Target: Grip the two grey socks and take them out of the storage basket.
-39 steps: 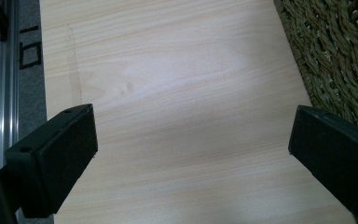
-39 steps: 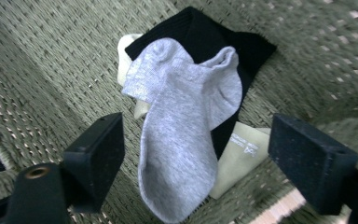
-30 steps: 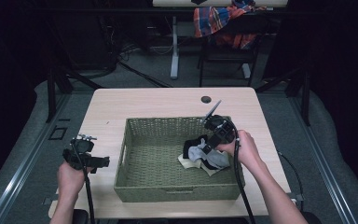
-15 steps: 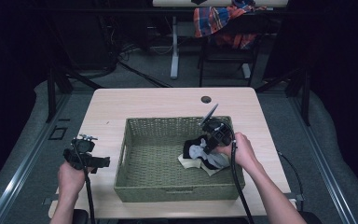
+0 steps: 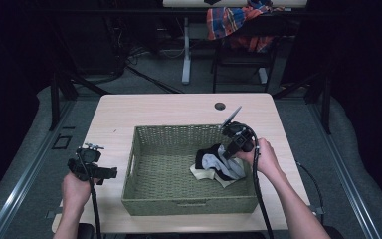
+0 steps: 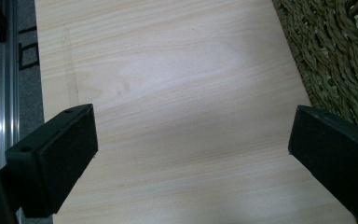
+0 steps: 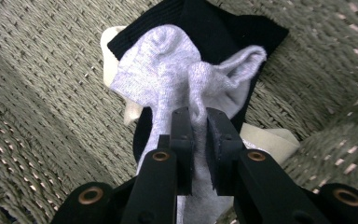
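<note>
On a pale wooden table (image 5: 179, 107) stands a woven basket (image 5: 154, 174) holding a small pile of socks. The right gripper (image 7: 198, 121) has just closed, pinching the grey sock (image 7: 168, 70), ready to lift. The left gripper (image 6: 191, 144) waits wide open, empty.

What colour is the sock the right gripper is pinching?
Light grey sock, clearest in the right gripper view.

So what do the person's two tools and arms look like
Both tools are black. The left tool has wide, flat, blocky black pads. The right tool has narrower jaws with brass-coloured rivets, and a grey plate on top in the high view. A black cable trails from each. The forearms are bare, no sleeves showing.
</note>
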Action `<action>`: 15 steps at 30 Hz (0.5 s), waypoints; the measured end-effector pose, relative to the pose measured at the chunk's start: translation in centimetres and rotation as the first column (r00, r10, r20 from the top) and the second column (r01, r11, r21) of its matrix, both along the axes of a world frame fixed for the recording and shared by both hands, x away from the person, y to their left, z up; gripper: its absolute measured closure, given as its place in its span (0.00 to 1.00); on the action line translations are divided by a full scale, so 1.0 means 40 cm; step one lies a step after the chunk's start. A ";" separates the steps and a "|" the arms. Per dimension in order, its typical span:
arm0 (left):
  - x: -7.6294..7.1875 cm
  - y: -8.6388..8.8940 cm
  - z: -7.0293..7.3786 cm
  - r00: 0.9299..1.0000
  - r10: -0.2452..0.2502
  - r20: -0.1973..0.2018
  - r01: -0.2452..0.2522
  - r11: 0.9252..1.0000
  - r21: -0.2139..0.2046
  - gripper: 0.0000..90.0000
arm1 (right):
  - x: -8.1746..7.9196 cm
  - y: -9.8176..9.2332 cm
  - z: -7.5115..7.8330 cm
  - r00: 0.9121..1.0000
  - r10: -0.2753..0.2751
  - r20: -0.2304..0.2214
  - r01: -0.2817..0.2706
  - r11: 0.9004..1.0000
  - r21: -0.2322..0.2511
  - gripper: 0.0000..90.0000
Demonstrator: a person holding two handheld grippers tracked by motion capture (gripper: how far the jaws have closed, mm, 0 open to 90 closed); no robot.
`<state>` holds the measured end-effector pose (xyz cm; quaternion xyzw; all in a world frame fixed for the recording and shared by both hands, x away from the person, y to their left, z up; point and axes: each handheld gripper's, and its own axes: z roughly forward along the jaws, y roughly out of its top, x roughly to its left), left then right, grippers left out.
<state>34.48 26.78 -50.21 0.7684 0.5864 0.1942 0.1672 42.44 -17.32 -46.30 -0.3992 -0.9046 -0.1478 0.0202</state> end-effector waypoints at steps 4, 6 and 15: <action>0.000 0.000 0.000 1.000 -0.001 0.000 0.001 1.000 0.001 0.02 | -0.005 -0.009 0.024 1.000 -0.007 0.019 0.006 1.000 0.020 0.92; 0.000 0.000 0.000 1.000 -0.001 0.000 0.001 1.000 0.001 0.02 | -0.006 -0.013 0.031 0.999 -0.002 0.032 0.001 1.000 0.019 0.92; 0.000 -0.001 0.000 1.000 -0.001 0.001 0.001 1.000 0.002 0.02 | -0.022 -0.038 0.087 0.996 -0.025 0.086 0.020 0.998 0.063 0.92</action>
